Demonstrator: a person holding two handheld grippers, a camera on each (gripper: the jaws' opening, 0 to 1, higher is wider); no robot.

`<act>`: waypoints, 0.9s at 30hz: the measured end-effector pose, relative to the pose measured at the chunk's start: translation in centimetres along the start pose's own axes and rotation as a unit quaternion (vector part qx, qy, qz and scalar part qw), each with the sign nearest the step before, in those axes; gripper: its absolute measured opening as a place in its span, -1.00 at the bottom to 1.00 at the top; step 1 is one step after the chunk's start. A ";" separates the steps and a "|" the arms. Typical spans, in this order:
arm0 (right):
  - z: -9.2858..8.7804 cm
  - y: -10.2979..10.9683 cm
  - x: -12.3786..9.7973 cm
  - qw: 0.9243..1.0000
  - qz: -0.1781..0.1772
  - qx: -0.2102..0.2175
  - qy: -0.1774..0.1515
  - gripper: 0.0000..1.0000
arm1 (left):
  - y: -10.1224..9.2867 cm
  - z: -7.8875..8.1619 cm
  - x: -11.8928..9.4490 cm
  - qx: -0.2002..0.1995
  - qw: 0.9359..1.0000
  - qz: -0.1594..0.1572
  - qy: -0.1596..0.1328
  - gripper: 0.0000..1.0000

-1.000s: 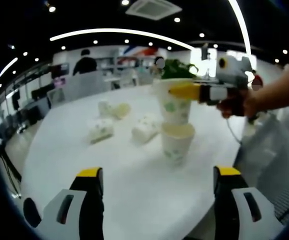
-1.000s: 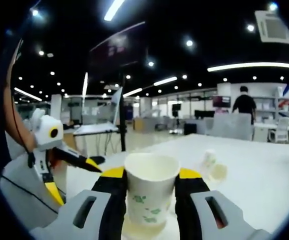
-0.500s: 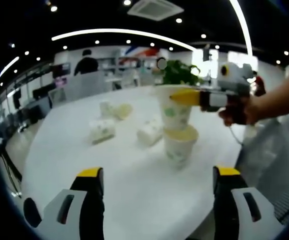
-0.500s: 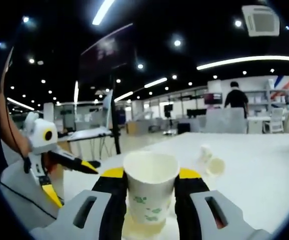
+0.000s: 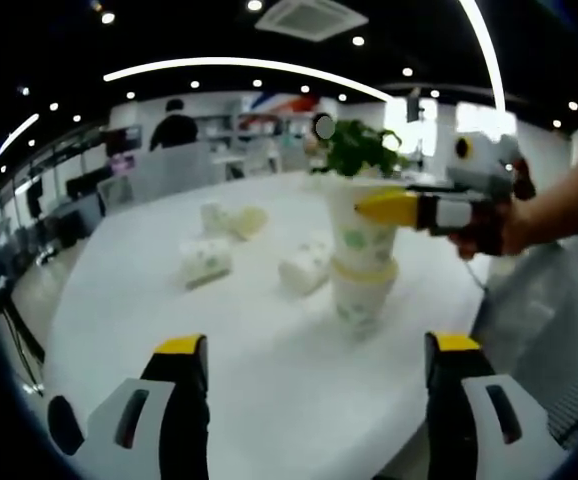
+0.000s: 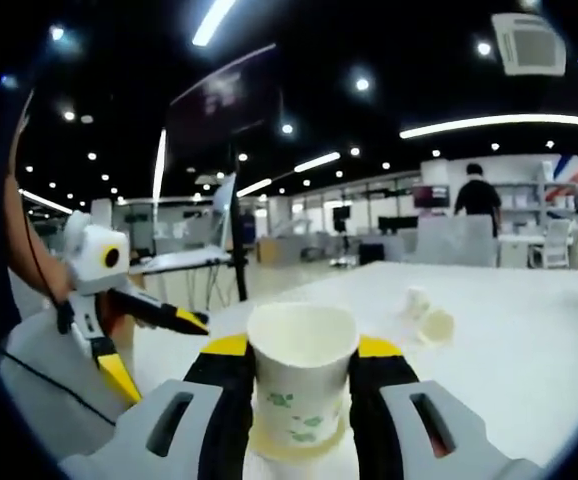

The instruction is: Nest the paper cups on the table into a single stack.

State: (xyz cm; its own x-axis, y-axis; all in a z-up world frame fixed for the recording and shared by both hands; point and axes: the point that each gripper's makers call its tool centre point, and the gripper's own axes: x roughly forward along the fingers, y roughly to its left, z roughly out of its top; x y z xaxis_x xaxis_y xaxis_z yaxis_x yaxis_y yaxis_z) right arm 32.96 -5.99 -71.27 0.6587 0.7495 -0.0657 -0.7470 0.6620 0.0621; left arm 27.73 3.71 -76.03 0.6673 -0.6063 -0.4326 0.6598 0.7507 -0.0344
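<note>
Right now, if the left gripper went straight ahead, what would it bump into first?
Probably the lying cup near the middle of the table, though depth is unclear. The left gripper is open over bare tabletop; the stack stands slightly right.

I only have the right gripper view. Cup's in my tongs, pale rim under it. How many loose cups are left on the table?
Observer: Three cups lie on their sides in the left gripper view: one, another, and a far one.
Operator: Is my cup seated in the one below?
Observer: Partly. The held cup sits inside the standing cup, most of it above that rim.
Operator: Left tongs busy?
Observer: No. The left tongs are open and hold nothing, low over the near edge of the table.
</note>
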 end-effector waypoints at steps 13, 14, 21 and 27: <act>-3.2 0.4 0.4 0.999 -0.004 -0.009 0.048 -0.30 | 0.0 0.0 -0.1 0.000 1.000 0.001 0.001 0.73; -3.5 0.4 0.4 0.999 -0.005 -0.012 0.053 -0.30 | 0.0 0.0 -0.1 -0.001 1.000 0.002 0.001 0.73; -4.8 0.7 0.6 0.997 -0.001 -0.025 0.072 -0.29 | 0.1 0.0 -0.1 -0.003 1.000 0.003 -0.001 0.72; -4.8 0.7 0.6 0.997 -0.001 -0.028 0.073 -0.26 | 0.2 0.0 -0.1 -0.003 1.000 0.003 0.000 0.72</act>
State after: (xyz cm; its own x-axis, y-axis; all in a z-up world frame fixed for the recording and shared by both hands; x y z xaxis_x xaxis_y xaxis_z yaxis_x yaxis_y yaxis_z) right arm 32.43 -5.08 -76.05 0.6436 0.7358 -0.2109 -0.7519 0.6593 0.0057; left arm 27.82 3.93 -76.05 0.6705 -0.6023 -0.4333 0.6540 0.7555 -0.0383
